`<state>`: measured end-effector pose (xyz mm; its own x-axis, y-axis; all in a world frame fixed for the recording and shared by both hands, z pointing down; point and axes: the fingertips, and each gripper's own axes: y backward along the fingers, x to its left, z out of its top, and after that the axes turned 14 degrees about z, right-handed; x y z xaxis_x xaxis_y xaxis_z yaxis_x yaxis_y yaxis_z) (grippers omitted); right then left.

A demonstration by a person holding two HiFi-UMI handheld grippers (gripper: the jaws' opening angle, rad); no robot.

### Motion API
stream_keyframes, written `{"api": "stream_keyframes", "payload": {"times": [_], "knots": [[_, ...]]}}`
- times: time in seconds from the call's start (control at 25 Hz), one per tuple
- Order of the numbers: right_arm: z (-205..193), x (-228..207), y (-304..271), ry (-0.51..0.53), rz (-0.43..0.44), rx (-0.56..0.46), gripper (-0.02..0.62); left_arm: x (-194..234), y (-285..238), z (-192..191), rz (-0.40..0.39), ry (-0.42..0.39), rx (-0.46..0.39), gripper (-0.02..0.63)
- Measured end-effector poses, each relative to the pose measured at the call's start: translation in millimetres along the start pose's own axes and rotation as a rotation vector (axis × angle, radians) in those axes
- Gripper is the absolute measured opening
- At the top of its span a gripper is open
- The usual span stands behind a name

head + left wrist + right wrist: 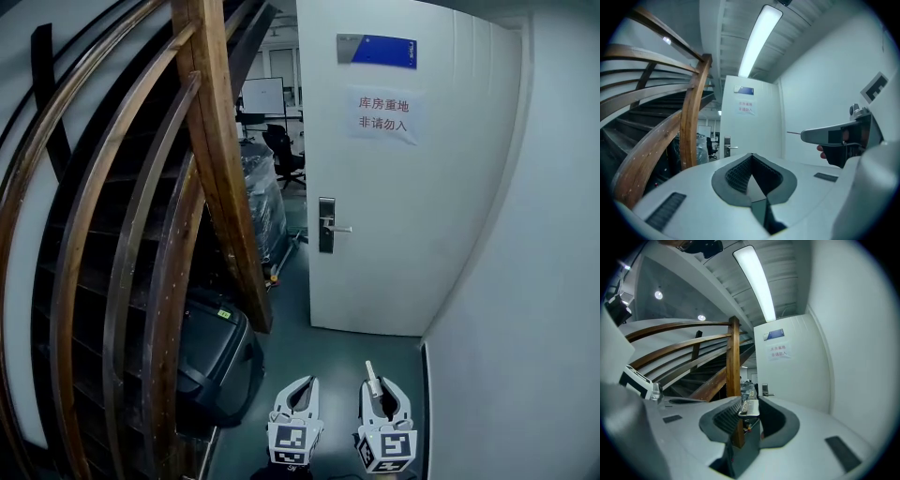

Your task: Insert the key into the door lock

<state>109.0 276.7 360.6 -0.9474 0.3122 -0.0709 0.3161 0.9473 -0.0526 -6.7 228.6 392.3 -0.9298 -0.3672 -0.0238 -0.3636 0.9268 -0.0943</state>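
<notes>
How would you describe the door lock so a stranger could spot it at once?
Find the white door right of the wooden staircase. The lock is the narrow upright plate near its left edge, mid-height, with a lever pointing right. The blue sign and paper notice sit higher and are flat, wide rectangles.

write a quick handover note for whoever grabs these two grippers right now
Left gripper: jaws shut, empty, held low beside the right one.
Right gripper: jaws shut on the key, which sticks out forward past the tips.
Door lock: plate with lever handle on the white door ahead, well clear of both grippers. The keyhole is too small to make out from here.
Done: key gripped.
Left: move up to the door, line the key up with the lock, insert it.
</notes>
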Motion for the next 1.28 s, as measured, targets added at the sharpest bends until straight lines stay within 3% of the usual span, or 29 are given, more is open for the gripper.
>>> {"api": "stream_keyframes", "payload": {"times": [0.36,0.72,1.28], "knots": [[-3.7,-0.8,-80.0,-0.008,-0.028,0.016,0.117,50.7,-60.1,-3.8,-0.022,-0.002,0.02,0.003],[-16.2,4.7,-116.0,-0.015,-0.047,0.054,0.117,79.8,-88.7,-15.5,-0.036,0.009,0.045,0.003],[-29.6,-26.4,-204.2,-0.035,0.021,0.075,0.117,103.6,-165.8,-28.2,0.013,0.016,0.078,0.003]]}}
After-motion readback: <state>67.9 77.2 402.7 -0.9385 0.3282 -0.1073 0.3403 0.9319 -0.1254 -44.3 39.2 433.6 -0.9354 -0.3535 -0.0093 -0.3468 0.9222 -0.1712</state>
